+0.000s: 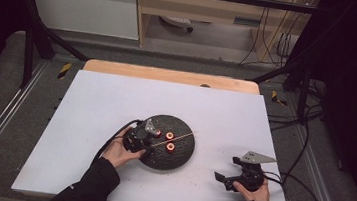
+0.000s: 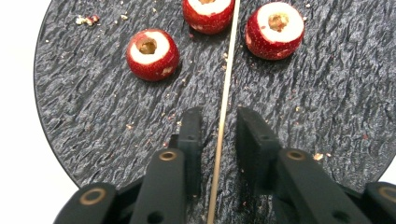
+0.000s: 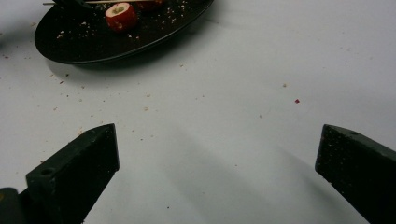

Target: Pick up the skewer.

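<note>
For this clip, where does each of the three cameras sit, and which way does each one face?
High view: above the person's side, facing forward and down on the white table; both forearms, left gripper, right gripper.
Left gripper view: rides the left gripper, looking down on the black plate; its jaws flank the wooden skewer, with a gap on each side.
Right gripper view: rides the right gripper, low over the table, wide-open jaws, facing the plate.
Shared: plate, skewer, and cored red fruits.

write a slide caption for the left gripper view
Left gripper straddles a wooden skewer on a black slate plate, three cored red fruits ahead.
</note>
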### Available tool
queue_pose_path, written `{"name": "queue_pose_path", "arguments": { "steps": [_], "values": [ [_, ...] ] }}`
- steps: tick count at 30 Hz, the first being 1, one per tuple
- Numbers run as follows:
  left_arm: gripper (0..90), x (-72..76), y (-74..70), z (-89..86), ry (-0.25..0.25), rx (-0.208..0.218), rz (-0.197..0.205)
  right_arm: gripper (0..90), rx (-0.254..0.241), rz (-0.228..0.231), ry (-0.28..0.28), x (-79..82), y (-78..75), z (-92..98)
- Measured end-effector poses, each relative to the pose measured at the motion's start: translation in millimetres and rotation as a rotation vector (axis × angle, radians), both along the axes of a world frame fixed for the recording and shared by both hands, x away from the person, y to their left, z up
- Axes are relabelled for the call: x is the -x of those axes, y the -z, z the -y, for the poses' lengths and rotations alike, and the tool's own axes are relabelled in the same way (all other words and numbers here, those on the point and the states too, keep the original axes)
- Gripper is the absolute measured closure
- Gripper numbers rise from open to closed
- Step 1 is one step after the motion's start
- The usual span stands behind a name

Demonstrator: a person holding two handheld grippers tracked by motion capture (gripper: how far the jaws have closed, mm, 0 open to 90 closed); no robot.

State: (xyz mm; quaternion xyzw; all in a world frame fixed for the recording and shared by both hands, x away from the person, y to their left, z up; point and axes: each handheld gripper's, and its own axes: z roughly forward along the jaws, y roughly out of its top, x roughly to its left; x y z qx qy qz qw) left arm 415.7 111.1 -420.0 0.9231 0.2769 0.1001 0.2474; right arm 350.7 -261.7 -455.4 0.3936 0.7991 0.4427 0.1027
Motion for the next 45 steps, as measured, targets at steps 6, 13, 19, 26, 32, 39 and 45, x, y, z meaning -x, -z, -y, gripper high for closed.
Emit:
{"name": "queue_pose_path", "arguments": {
  "steps": [6, 13, 19, 26, 32, 39, 45],
  "values": [
    [82.0, -0.2, -0.3, 1.7, 0.010, -0.010, -0.003, 0.5, 0.001, 0.001, -0.001, -0.2, 0.1, 0.1],
    [87.2, 0.5, -1.0, 3.2, 0.023, -0.018, -0.006, 0.5, 0.000, -0.001, -0.002, -0.1, 0.0, 0.1],
    [87.4, 2.4, -2.5, 2.6, 0.027, -0.013, -0.002, 0.5, -0.001, -0.002, -0.001, 0.0, -0.1, 0.1],
    [87.6, 7.4, -7.9, -1.3, 0.017, 0.023, 0.016, 0.5, 0.000, -0.004, -0.001, 0.2, -0.1, 0.0],
    [87.6, 14.8, -11.6, -8.5, -0.003, 0.063, 0.028, 0.5, 0.000, -0.008, 0.002, 0.1, -0.2, -0.1],
    [87.7, 25.8, -13.4, -24.1, -0.035, 0.127, 0.034, 0.5, 0.001, -0.009, 0.009, -0.4, 0.1, -0.3],
    [87.7, 37.9, -12.1, -43.1, -0.077, 0.191, 0.054, 0.5, 0.008, -0.013, 0.014, -1.4, 1.0, -1.4]
  ]
}}
